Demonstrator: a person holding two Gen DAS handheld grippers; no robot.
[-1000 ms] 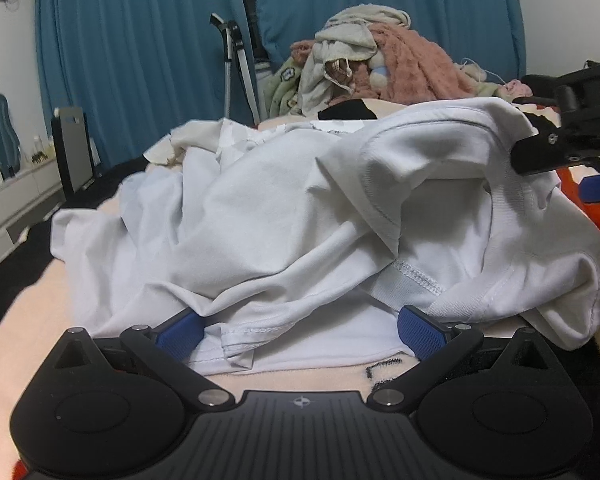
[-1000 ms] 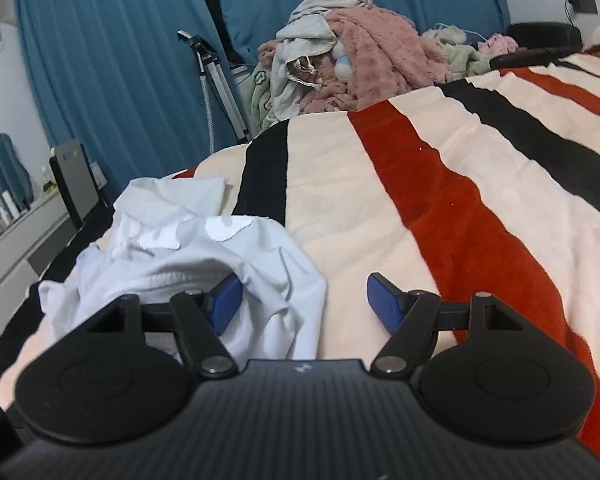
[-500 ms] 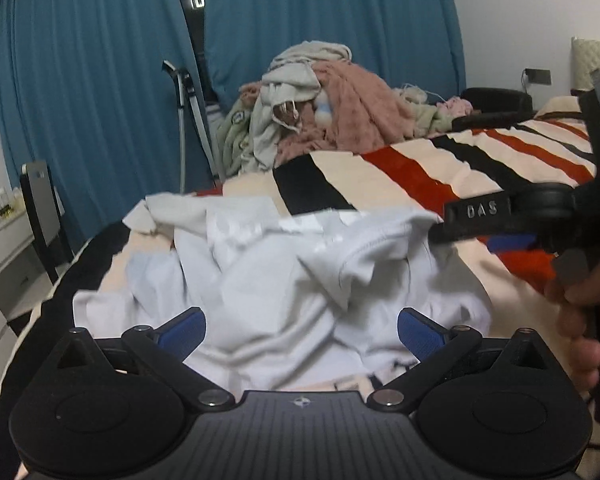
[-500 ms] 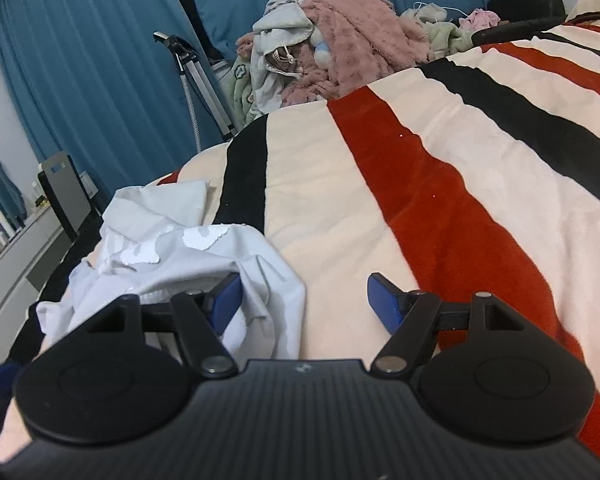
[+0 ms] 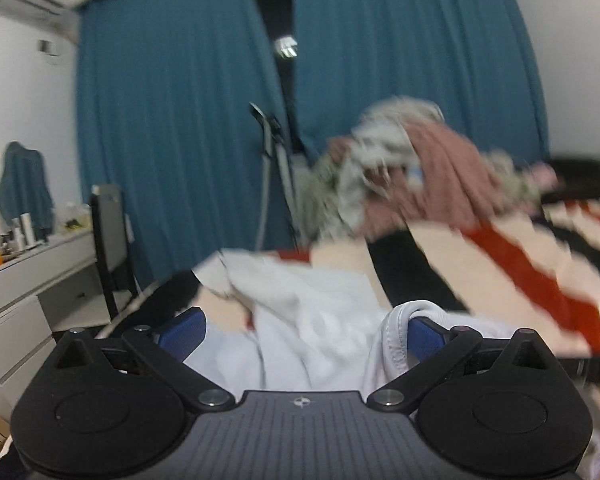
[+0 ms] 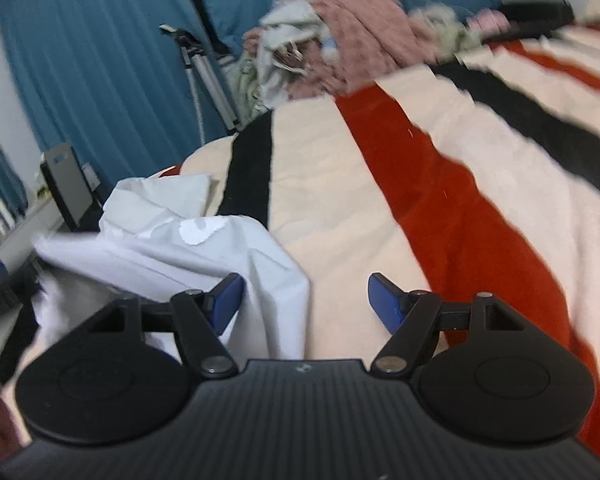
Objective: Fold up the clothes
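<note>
On the striped blanket (image 6: 380, 200), crumpled white shirt (image 6: 188, 248); both grippers (image 5: 304, 332) (image 6: 304, 296) released.

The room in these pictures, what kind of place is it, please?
Most likely a bedroom at home. A striped blanket covers what looks like a bed, a pile of clothes lies at its far end, and blue curtains hang beside a white dresser.

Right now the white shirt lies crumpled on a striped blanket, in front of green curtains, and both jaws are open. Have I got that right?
Not quite: the curtains are blue, not green, as both wrist views show. The rest holds: the white shirt lies crumpled on the striped blanket, and the jaws of the left gripper and right gripper stand open.
</note>
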